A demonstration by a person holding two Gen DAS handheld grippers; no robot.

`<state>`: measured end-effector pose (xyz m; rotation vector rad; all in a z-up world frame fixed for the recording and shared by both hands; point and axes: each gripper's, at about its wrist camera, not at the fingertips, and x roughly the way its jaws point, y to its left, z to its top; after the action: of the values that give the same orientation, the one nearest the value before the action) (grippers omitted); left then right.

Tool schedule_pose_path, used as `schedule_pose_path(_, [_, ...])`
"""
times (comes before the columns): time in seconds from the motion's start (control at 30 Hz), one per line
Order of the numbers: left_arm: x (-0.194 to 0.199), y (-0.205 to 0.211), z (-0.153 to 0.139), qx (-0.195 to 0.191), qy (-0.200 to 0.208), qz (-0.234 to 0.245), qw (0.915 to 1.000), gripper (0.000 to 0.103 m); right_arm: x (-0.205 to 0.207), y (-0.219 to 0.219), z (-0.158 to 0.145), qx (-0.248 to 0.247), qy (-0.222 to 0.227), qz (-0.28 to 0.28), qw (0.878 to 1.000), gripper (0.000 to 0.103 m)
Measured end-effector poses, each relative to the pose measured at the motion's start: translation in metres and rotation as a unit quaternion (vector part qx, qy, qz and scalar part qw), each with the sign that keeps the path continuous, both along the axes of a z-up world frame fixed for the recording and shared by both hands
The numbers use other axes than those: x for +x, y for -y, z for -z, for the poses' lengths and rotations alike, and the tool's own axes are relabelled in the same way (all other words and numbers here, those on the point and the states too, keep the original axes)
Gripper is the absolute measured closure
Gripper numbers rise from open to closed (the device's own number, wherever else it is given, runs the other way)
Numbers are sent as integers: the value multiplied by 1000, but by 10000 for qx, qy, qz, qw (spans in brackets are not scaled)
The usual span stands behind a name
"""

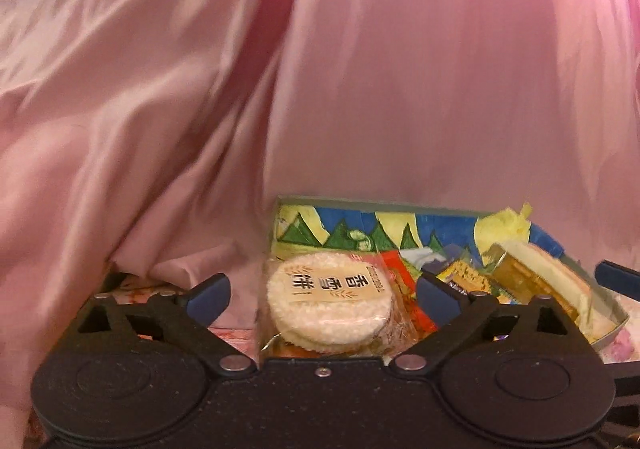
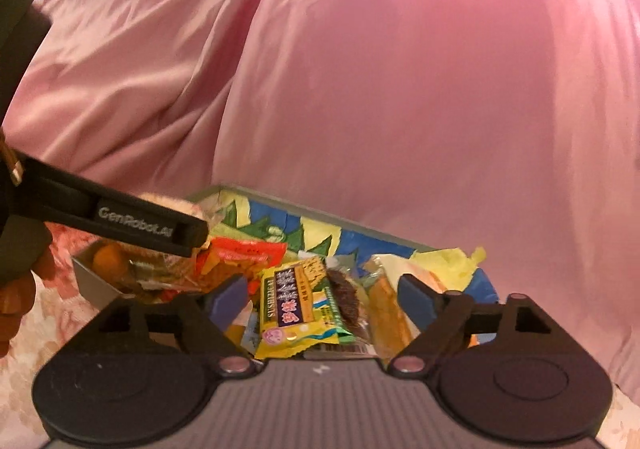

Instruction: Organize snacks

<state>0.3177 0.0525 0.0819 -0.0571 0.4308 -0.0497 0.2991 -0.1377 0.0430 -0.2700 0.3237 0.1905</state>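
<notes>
A clear packet of round white rice crackers (image 1: 328,305) lies on the pile at the near left end of the snack box (image 1: 360,204). My left gripper (image 1: 322,291) stands open around it, and neither pad touches the packet. In the right wrist view my right gripper (image 2: 324,297) is open over the same box (image 2: 280,197). A yellow and green snack packet (image 2: 296,309) lies between its fingers, touched by neither. A dark brown snack (image 2: 350,297) sits beside that packet. One left finger (image 2: 152,227) reaches in from the left over red wrappers (image 2: 240,253).
The box is lined with blue, green and yellow paper and holds several mixed snacks, including a gold-wrapped sandwich biscuit (image 1: 536,281). Pink satin cloth (image 1: 320,69) hangs close behind it. A floral tablecloth (image 2: 24,365) lies underneath. A person's hand (image 2: 14,301) shows at the left edge.
</notes>
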Motion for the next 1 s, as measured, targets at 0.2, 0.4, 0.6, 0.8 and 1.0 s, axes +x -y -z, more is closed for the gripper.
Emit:
schedule_pose_path(0.2, [-24, -5, -13, 99, 107, -88, 9999, 1, -20, 14, -16, 348, 134, 133, 9992, 3])
schedule_pose_path(0.4, [-50, -8, -24, 185, 204, -178, 9995, 1, -34, 24, -32, 734, 224, 248, 9967, 0])
schedule_pose_path(0.6, [-72, -10, -25, 38, 205, -304, 9993, 1, -47, 33, -38, 951, 266, 245, 9948, 0])
schedule_pose_path(0.8, [-85, -6, -16, -19, 151, -296, 9994, 1, -67, 46, -37, 1085, 251, 279, 9934, 0])
schedule_pose_path(1.0, [-102, 1, -10, -15, 240, -248, 9994, 1, -84, 60, -33, 1063, 279, 347, 9933, 0])
